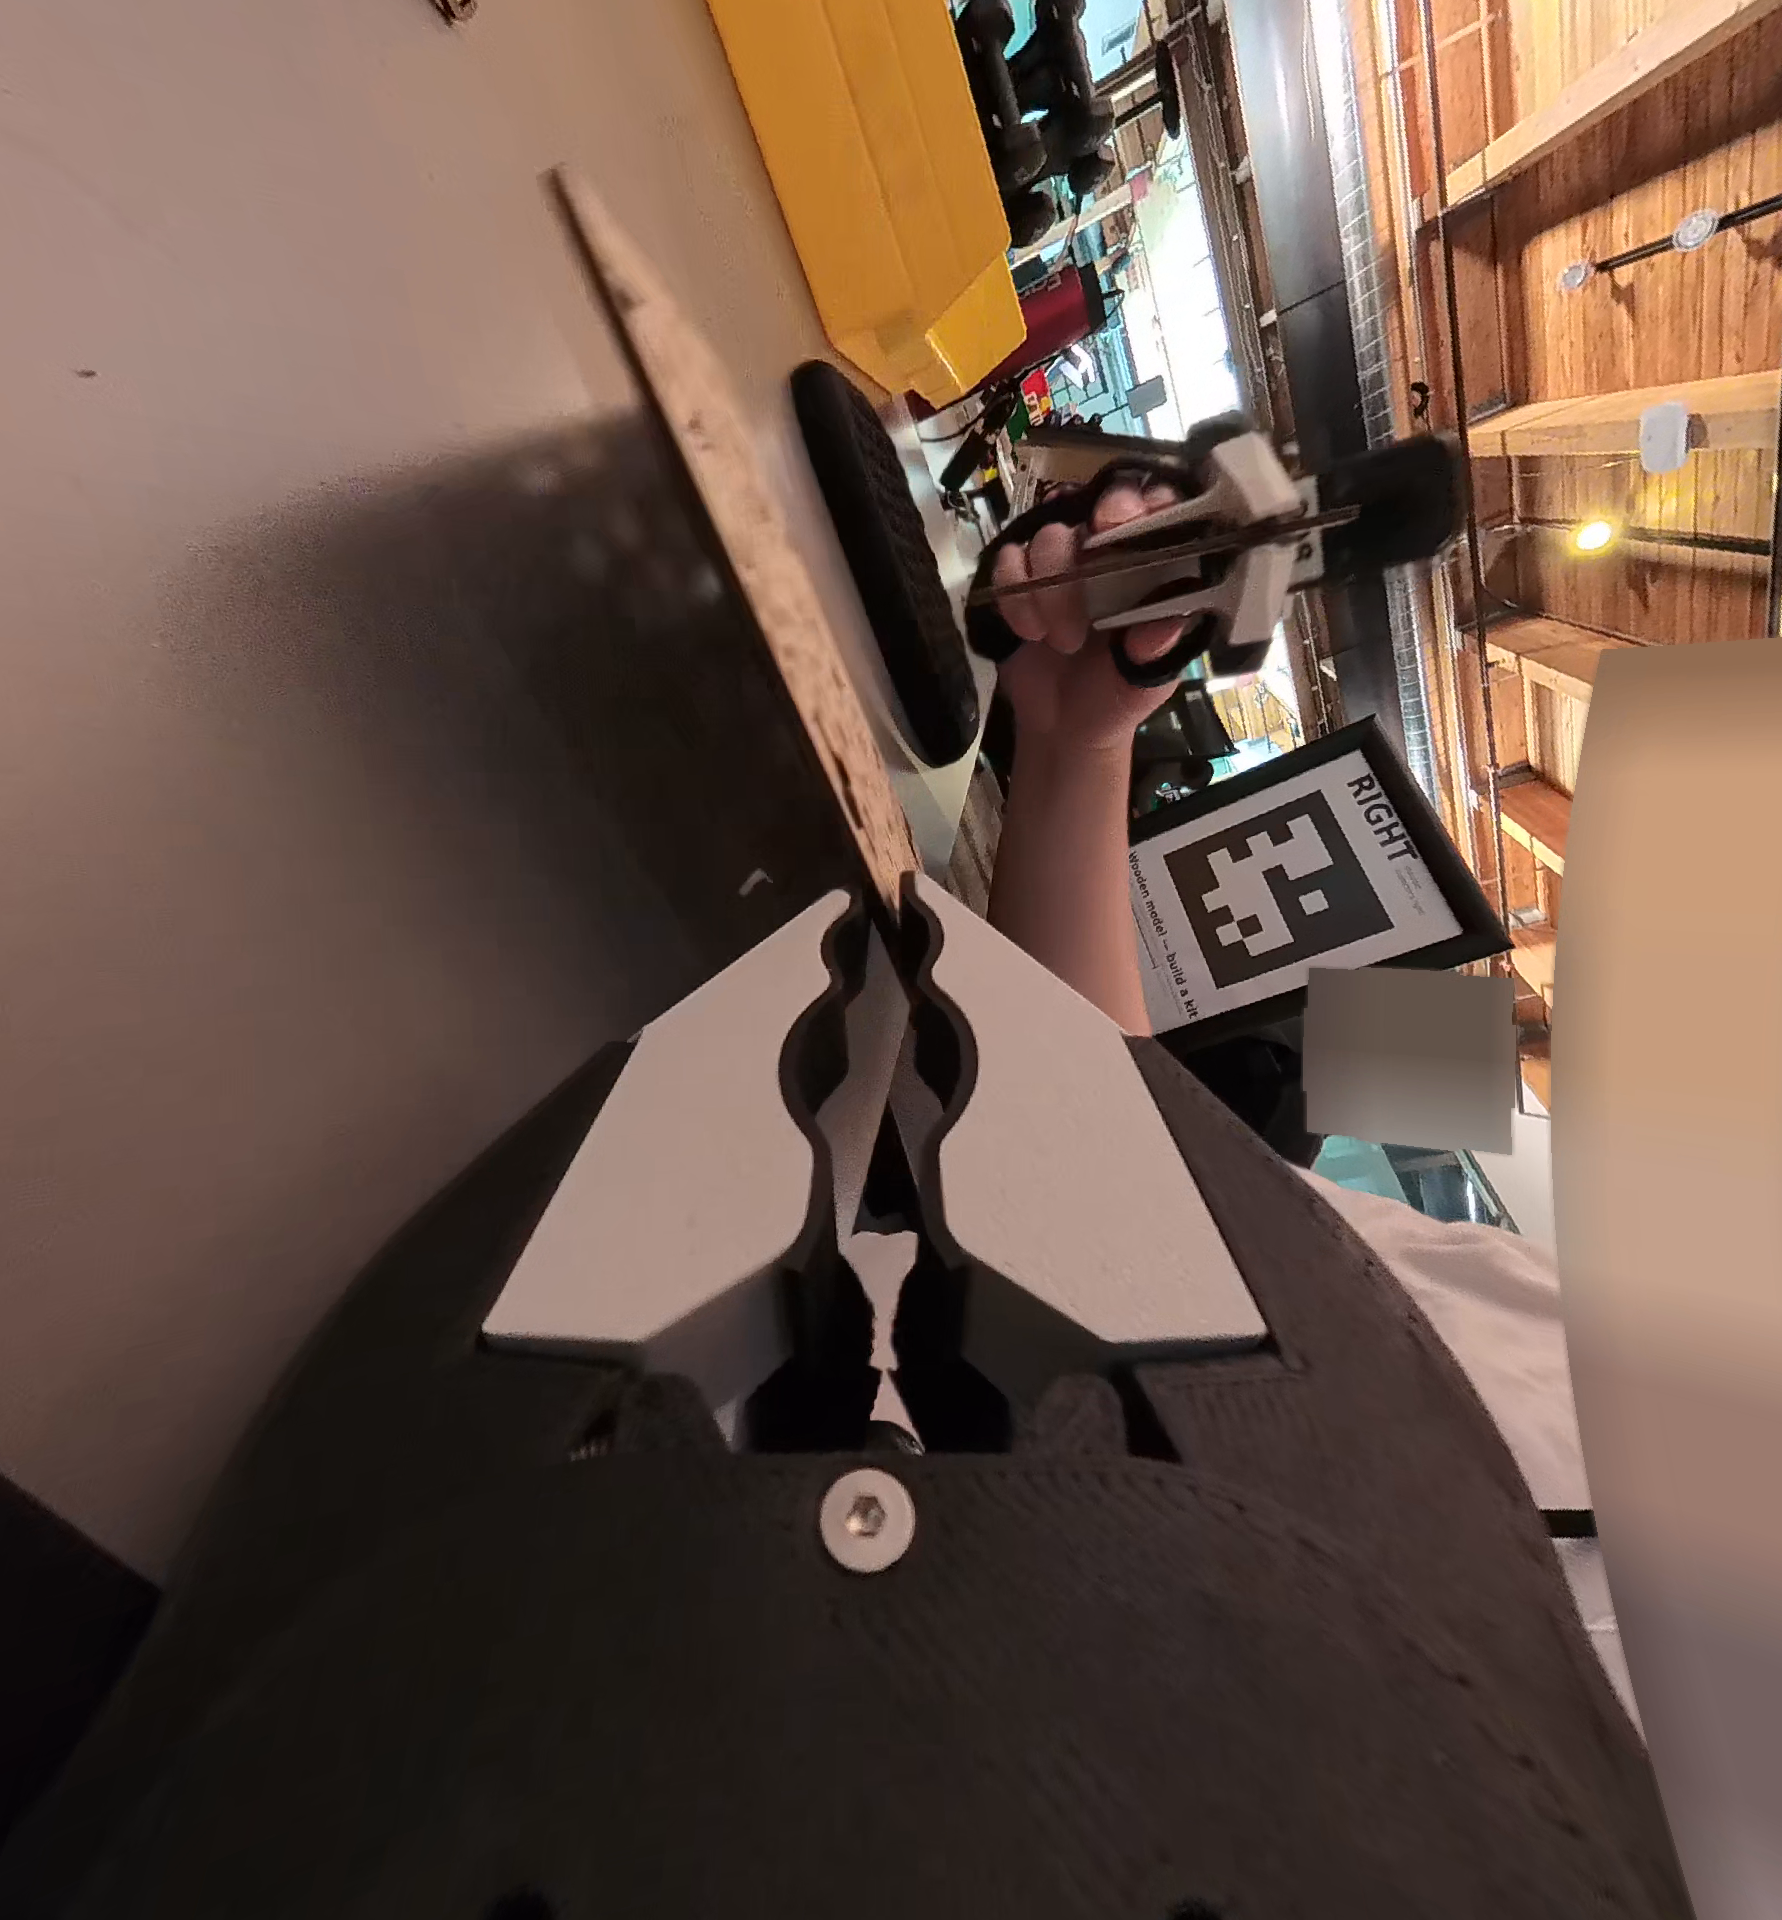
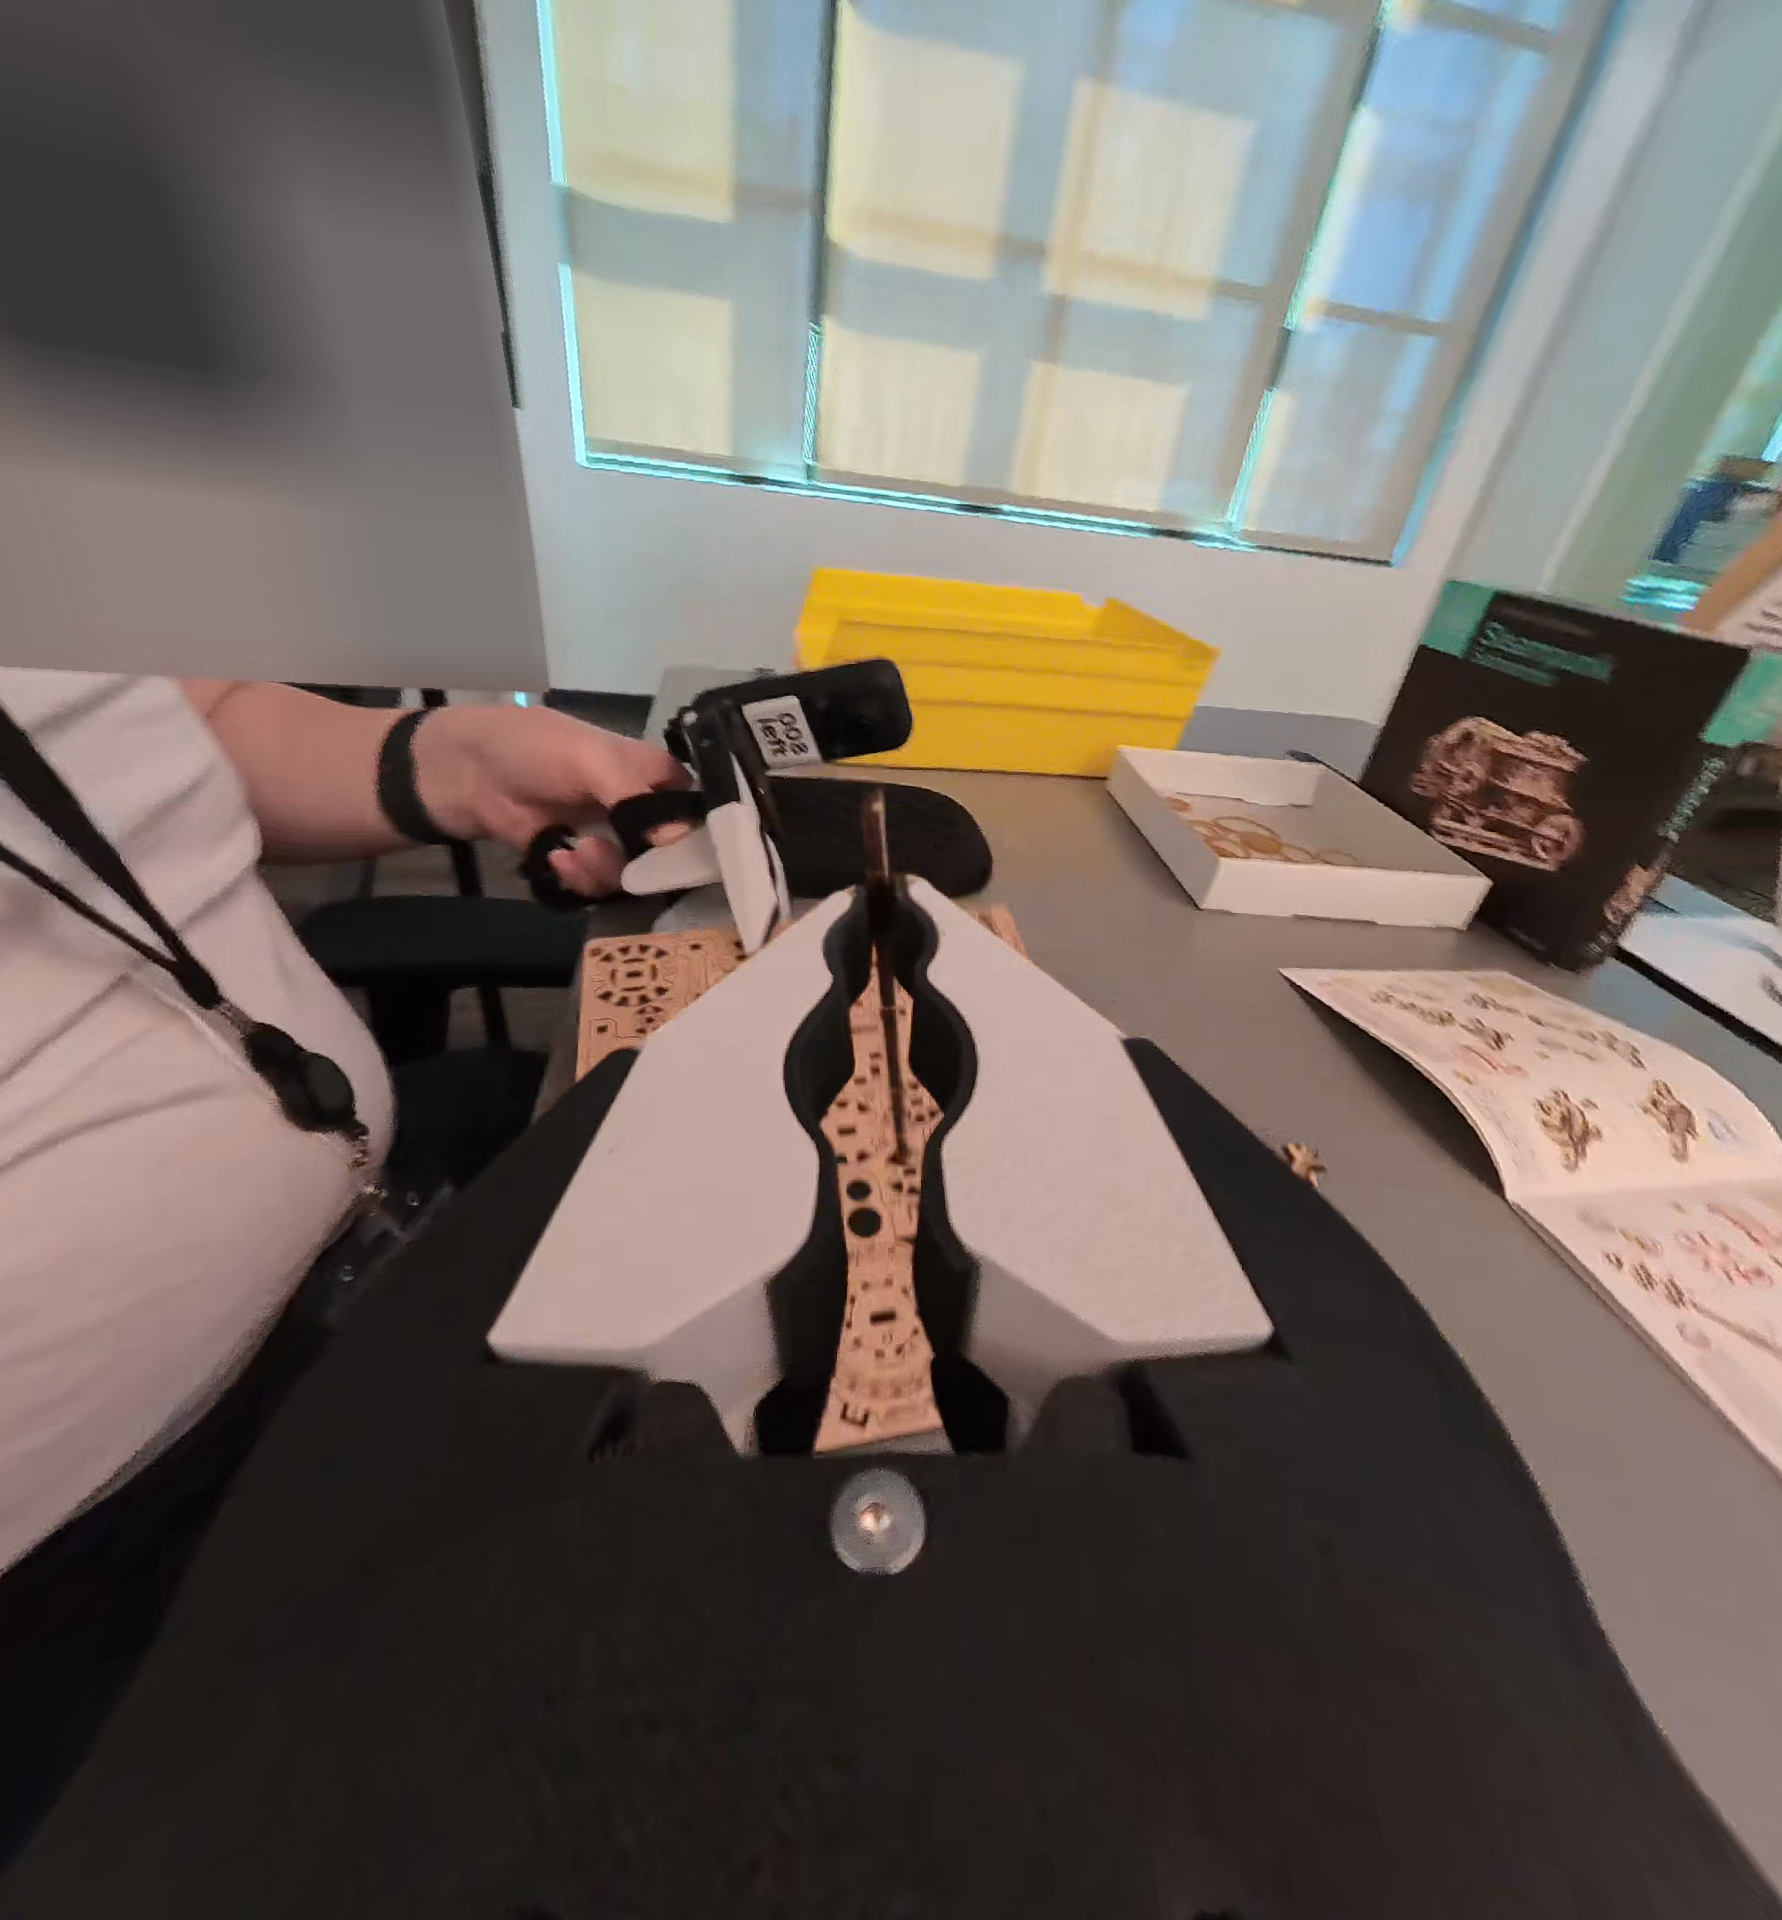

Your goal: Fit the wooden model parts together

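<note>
Evidently the work is at the stage of handling the laser-cut sheets, before any loose parts are joined. The left gripper (image 1: 885,914) is clenched on the near edge of a thin wooden sheet (image 1: 721,499), which the left wrist view shows edge-on, running away from the jaws over the pale table (image 1: 243,312). The right gripper (image 2: 882,914) is likewise closed on a second thin wooden piece (image 2: 876,862), held upright and seen edge-on between its tips, raised above the table. Below it, another cut sheet (image 2: 648,977) lies flat on the table, just beside the left gripper as seen from the right wrist view. Farther off stand a yellow bin (image 2: 1012,665) and a black mesh pad (image 2: 887,821); to the right are a white tray (image 2: 1302,842) with a few small wooden rings, the dark kit box (image 2: 1552,769) and an open instruction booklet (image 2: 1593,1143). Judging by this, the next move calls for bringing the two held pieces toward one another and lining up tab with slot; since both are thin and gripped by an edge, they look liable to flex or slip, so alignment matters more than force.
</note>
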A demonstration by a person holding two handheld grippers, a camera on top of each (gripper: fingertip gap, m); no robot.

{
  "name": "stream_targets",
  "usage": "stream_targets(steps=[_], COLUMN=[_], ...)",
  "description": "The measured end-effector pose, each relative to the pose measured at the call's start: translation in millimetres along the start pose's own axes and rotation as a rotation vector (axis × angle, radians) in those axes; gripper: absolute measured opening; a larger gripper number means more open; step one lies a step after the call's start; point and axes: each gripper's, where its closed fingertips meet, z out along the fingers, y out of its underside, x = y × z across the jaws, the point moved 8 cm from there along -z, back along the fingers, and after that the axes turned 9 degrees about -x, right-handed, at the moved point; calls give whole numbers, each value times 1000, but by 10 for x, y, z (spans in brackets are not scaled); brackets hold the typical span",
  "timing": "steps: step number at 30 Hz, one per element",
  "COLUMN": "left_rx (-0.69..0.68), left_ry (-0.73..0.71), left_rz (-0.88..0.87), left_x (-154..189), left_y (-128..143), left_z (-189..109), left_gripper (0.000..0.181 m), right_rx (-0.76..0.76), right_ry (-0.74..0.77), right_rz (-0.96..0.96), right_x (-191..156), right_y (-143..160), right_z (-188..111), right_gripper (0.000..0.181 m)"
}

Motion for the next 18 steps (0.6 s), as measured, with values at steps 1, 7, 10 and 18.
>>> stream_targets(steps=[1,7,10,18], left_rx=[-4,-3,-20,-31], left_ry=[-4,-3,-25,-41], left_rz=[-1,-3,-12,-19], left_x=[-3,-4,-20,-34], left_y=[1,1,2,4], left_z=[4,3,19,32], left_gripper=[3,1,2,3], right_rx=[15,54,119,110], right_ry=[-13,27,132,304], right_rz=[0,59,155,393], right_x=[34,102,41,-329], right_y=[-38,-143,-209,-177], right_z=[-25,6,180,919], right_gripper=[2,2,1,1])
